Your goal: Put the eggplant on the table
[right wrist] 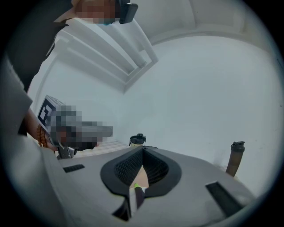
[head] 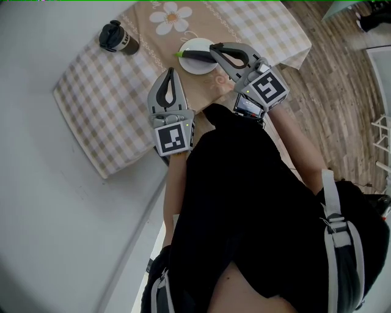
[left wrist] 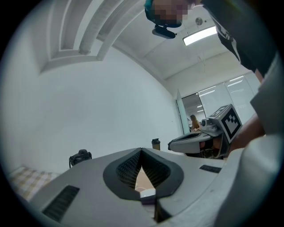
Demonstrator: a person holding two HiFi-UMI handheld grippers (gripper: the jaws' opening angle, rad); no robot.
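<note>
The eggplant (head: 197, 54), dark with a green stem, lies on a white plate (head: 189, 65) on the checked tablecloth (head: 104, 104). My right gripper (head: 214, 47) hangs just over the eggplant, its jaws shut with nothing between them. In the right gripper view (right wrist: 143, 150) the eggplant's green tip (right wrist: 136, 185) shows through the gap below the closed tips. My left gripper (head: 169, 71) is to the left of the plate over the cloth, its tips also together and empty; its own view (left wrist: 142, 150) shows a bit of the plate's rim (left wrist: 147, 193) below.
A dark lidded cup (head: 117, 38) stands on the cloth at the far left, also seen as the cup (right wrist: 137, 140). A tall bottle (right wrist: 235, 157) stands off to the right. A flower print (head: 171, 17) lies behind the plate. Wooden floor (head: 342, 92) runs along the right.
</note>
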